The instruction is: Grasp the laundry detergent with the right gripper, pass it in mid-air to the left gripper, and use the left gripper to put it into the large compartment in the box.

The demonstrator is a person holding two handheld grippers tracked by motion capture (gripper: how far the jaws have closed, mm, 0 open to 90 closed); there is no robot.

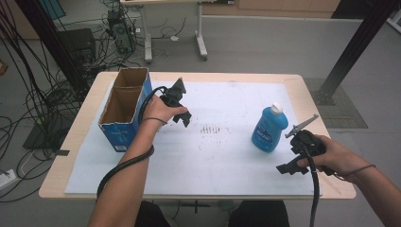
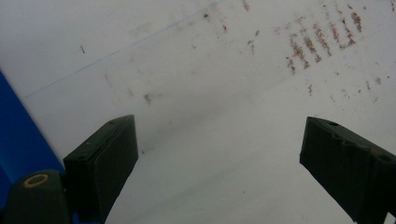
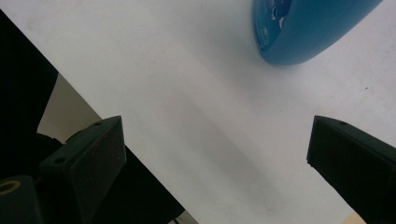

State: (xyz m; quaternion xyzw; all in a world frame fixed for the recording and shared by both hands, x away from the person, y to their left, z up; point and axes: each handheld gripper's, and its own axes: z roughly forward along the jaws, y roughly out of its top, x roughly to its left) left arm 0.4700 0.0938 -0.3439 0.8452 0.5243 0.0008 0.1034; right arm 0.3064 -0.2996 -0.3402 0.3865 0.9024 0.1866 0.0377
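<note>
Glossy blue plastic bottle [image 1: 268,128]; corrugated cardboard box [image 1: 124,108]; matt white sheet [image 1: 227,156], scuffed.

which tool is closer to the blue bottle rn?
Right. The right tool sits just right of the blue bottle, toward the near edge. The left tool is across the mat by the cardboard box.

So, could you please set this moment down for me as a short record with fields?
surface: white sheet on a wooden table
box: open blue cardboard box, far left, upright
bottle: blue bottle with white cap, right of centre, standing
left gripper: open, holding nothing, beside the box
right gripper: open, holding nothing, near the bottle, apart from it
marks: brownish smudges at the sheet's centre
</note>
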